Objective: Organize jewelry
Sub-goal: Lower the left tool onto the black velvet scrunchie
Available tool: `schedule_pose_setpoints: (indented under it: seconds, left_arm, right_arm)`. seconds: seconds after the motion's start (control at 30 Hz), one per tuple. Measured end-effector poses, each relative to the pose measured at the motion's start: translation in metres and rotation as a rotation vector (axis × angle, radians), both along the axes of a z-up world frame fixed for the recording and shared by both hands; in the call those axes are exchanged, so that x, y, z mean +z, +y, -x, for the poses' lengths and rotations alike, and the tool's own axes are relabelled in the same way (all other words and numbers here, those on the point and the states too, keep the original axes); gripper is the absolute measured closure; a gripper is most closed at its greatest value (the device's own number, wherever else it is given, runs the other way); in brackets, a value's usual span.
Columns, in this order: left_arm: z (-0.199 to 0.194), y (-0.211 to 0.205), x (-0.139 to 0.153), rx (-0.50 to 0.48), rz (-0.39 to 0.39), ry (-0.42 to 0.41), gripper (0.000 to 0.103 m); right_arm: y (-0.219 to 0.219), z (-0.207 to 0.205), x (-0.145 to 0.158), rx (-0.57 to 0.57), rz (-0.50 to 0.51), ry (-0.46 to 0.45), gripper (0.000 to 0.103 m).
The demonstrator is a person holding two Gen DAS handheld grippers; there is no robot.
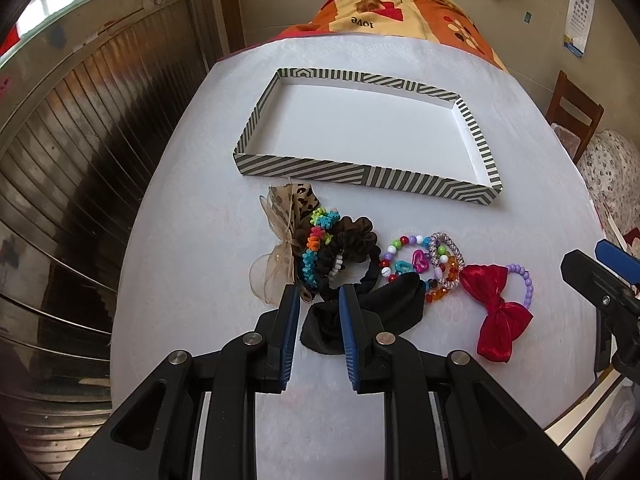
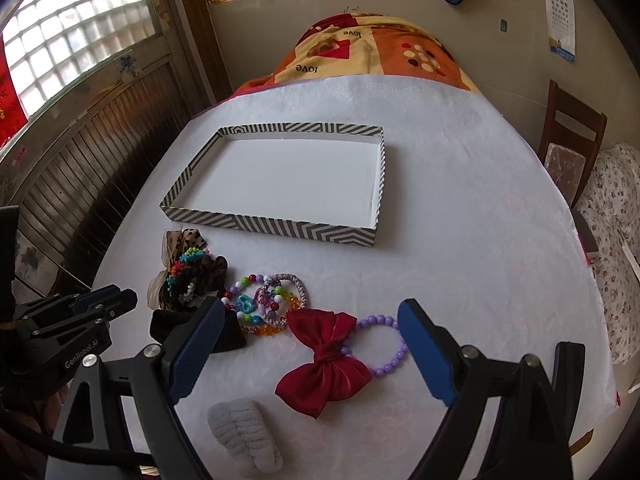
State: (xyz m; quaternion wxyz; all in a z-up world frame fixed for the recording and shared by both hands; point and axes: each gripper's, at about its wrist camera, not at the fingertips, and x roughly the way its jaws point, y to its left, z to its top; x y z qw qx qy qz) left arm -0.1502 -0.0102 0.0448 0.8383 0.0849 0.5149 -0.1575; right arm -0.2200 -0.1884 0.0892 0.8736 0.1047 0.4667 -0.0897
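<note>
Landmark: striped tray (image 1: 360,174), shallow, white floor bare, standing on the white-clothed table (image 1: 192,264).
Left claw (image 1: 319,292): parted by a narrow gap, nothing gripped; its tips hang over the near end of the accessory pile, one finger crossing the black fabric piece (image 1: 384,304). From the right wrist view it shows at the far left (image 2: 108,300).
Right claw (image 2: 312,320): spread wide, holding nothing; the red satin bow (image 2: 324,364) and the lilac bead bracelet (image 2: 380,344) lie between its fingers on the cloth.
Jewelry, general: all outside the tray, in a row just beyond its near striped wall, on the viewer's side.
Nearest the tray's left corner: leopard-print bow (image 1: 288,216) with sheer ribbon, touching the rainbow coil tie (image 1: 316,248) and the brown scrunchie (image 1: 356,236).
Middle of the row: multicolour bead bracelets (image 1: 416,260), overlapping one another and a sparkly hair ring (image 1: 448,256).
Right end of the row: red satin bow, its upper wing touching the bead bracelets.
Farthest from the tray: grey fluffy band (image 2: 244,436), apart from the row, close under the right claw.
</note>
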Motion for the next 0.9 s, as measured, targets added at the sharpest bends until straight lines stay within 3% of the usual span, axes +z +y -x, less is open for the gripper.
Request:
schedule_pose_setpoints:
  seconds: [0.9]
  left_arm:
    - [-0.0033,0.0005,-0.0083,-0.017,0.001,0.03,0.102]
  right_arm:
    - [0.001,-0.0046,-0.007,-0.003,0.003,0.031,0.012]
